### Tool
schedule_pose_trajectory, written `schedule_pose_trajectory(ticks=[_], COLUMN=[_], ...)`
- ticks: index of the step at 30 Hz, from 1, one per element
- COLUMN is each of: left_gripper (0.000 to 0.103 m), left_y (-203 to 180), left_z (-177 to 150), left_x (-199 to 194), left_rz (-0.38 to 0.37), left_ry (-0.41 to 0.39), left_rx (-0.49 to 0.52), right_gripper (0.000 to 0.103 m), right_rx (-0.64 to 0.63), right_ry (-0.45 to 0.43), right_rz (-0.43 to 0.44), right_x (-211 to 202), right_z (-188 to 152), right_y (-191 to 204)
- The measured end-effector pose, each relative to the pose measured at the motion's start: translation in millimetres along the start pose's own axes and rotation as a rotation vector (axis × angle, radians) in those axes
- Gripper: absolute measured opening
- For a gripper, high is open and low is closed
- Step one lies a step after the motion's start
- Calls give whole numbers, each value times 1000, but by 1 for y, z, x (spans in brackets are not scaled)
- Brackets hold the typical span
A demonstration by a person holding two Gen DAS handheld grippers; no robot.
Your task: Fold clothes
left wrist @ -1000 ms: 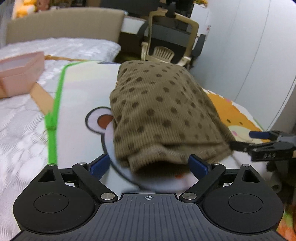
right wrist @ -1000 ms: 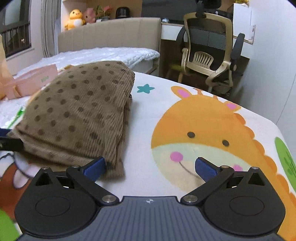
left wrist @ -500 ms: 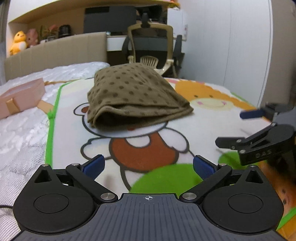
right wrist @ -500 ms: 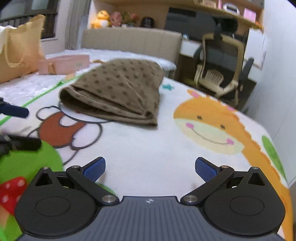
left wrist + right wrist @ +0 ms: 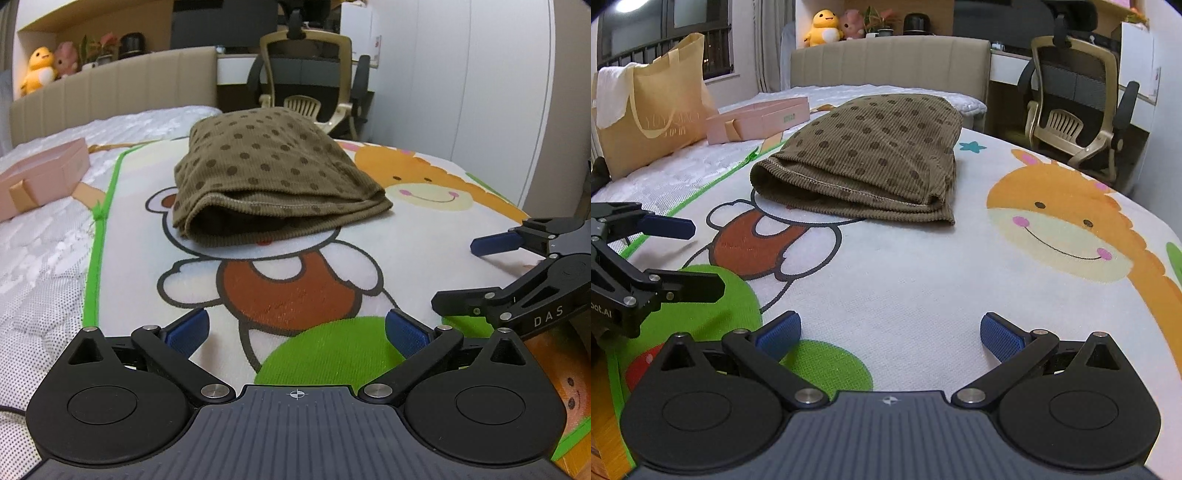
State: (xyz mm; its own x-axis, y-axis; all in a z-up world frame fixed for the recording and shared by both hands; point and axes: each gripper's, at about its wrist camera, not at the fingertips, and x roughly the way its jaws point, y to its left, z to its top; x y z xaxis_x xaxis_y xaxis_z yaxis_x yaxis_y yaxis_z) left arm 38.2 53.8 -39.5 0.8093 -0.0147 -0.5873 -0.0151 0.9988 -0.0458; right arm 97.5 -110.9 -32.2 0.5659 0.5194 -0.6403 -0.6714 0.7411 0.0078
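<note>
Brown dotted cloth (image 5: pixel 273 184): folded, lying on cartoon mat (image 5: pixel 332 266).
Left gripper (image 5: pixel 295 330): fingers spread wide, holding nothing.
Right gripper (image 5: pixel 890 332): fingers spread wide, holding nothing.
Pink box (image 5: pixel 757 120): on bed (image 5: pixel 40 266).

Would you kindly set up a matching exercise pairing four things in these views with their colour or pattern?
Things:
1. folded garment
2. flat box
3. tote bag
4. plush duck

Descriptions:
A. bright yellow, on the ledge behind the headboard
B. pale pink, on the white bedding
C. brown with darker dots, on the cartoon mat
D. tan, standing near the window

Pairs: 1-C, 2-B, 3-D, 4-A
</note>
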Motion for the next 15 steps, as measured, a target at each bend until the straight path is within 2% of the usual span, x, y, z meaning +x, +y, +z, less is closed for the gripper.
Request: schedule_pose_trajectory(ticks=[15], left_gripper=[103], left_y=[5], left_z=[1], left_x=[2], left_rz=[-1], left_ry=[27], left_rx=[-27], right_gripper=[103], right_rx=[-1], right_ry=[0], right_rz=[-4], right_x=[0], right_z=[0], right_y=[1])
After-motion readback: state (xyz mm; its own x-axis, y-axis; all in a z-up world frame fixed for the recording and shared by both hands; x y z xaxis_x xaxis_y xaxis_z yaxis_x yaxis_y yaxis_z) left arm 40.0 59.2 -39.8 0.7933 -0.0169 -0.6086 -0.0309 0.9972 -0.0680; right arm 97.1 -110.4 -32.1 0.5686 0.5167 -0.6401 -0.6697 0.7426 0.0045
